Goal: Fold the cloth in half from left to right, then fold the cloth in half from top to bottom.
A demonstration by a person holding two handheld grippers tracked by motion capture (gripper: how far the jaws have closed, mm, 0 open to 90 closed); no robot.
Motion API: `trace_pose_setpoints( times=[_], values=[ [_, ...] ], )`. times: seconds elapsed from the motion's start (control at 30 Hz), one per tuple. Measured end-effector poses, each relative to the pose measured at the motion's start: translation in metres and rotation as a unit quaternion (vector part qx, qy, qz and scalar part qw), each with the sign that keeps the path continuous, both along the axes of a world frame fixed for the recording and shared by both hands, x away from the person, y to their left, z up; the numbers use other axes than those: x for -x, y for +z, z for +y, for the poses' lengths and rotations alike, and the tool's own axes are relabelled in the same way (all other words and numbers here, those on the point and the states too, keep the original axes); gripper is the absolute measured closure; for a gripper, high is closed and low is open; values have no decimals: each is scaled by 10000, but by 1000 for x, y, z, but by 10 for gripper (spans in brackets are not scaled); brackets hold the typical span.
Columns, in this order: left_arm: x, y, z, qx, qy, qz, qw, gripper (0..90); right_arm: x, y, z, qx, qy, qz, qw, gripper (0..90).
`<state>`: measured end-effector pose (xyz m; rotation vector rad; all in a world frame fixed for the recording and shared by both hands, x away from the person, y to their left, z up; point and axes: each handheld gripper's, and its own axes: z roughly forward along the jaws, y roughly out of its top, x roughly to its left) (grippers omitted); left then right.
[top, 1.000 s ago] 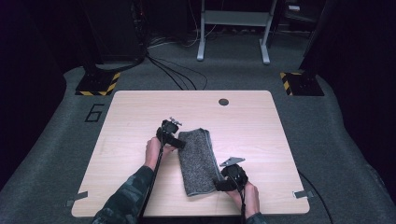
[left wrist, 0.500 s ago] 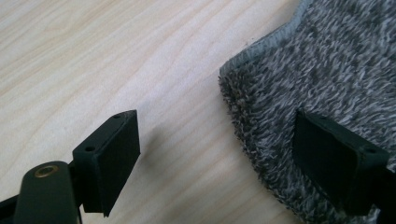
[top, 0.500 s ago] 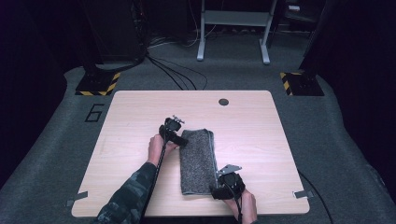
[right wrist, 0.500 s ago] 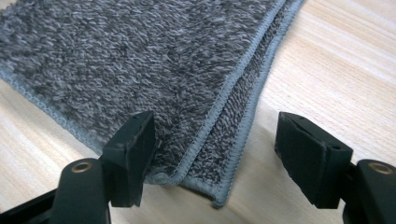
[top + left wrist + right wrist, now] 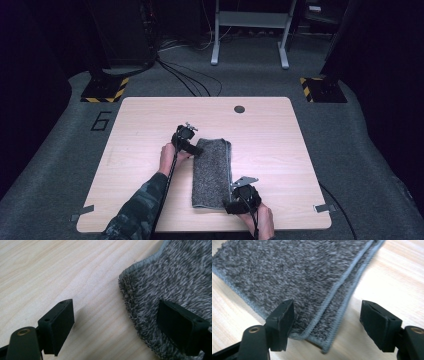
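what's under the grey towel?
The folded grey towel lies flat on the wooden table; a lower layer's hemmed edge peeks out beneath the top one. Anything between the layers is covered.

In the high view, the near right corner of the folded grey towel [image 5: 212, 172] is hidden beneath the right gripper [image 5: 231, 206], and the far left corner is covered by the left gripper [image 5: 196, 150]; whether either set of jaws touches the cloth cannot be told from there. The person's forearms are cut off by the bottom edge. In the left gripper view the towel [image 5: 175, 285] runs off the right and top edges, and in the right gripper view its pile [image 5: 294, 270] is blurred and the far end is cut off at the top.
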<state>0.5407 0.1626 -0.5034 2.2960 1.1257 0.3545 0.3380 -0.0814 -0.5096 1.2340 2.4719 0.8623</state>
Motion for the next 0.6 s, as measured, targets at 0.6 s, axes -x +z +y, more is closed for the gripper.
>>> trace_pose_setpoints(
  times=[0.6],
  values=[
    [4, 13, 19, 773, 273, -18, 9966, 144, -101, 34, -25, -617, -234, -68, 9978, 245]
  ],
)
